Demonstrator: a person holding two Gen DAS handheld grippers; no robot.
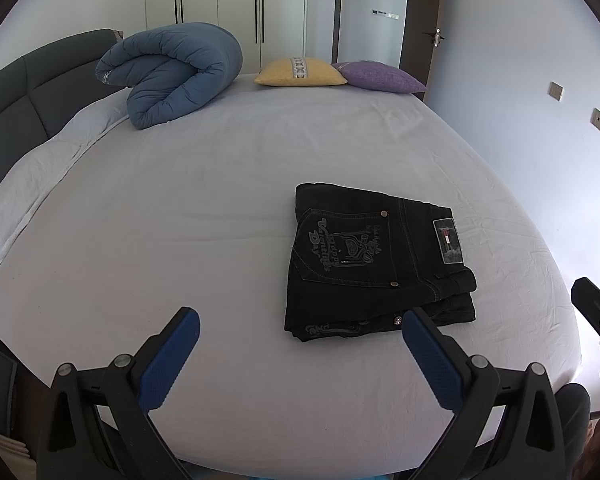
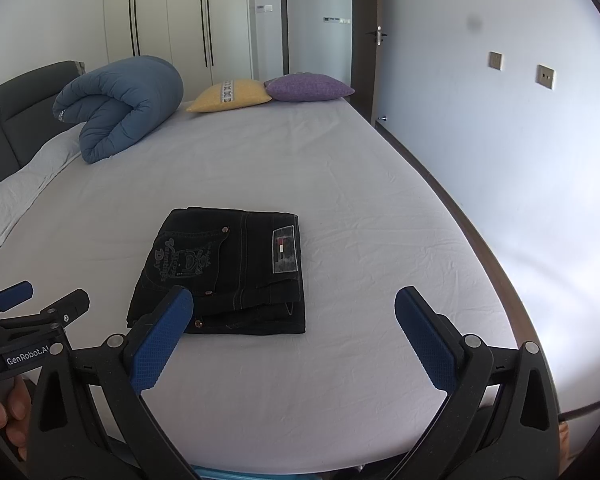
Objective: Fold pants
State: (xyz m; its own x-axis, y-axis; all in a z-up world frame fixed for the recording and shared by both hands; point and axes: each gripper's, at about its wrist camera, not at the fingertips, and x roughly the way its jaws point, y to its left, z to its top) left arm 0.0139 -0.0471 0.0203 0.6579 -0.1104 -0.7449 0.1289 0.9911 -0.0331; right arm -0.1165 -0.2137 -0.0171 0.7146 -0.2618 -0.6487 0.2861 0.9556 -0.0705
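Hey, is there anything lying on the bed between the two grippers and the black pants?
Nothing visible. Only bare white sheet lies between the open left hand-held gripper, the open right hand-held gripper and the folded pants. The blue duvet and pillows sit far behind.

Pants (image 1: 374, 258) lie folded into a stacked bundle on the bed sheet (image 1: 220, 200), near the front edge, waistband to the right. Left gripper (image 1: 300, 336) sits in front of the pants, to their left; right gripper (image 2: 294, 312) in front, to their right. Rolled duvet (image 1: 172, 72) far left, by the headboard (image 1: 28, 92). Two cushions (image 1: 300, 72) side by side at the far edge. Wardrobe (image 1: 220, 0) behind the bed.
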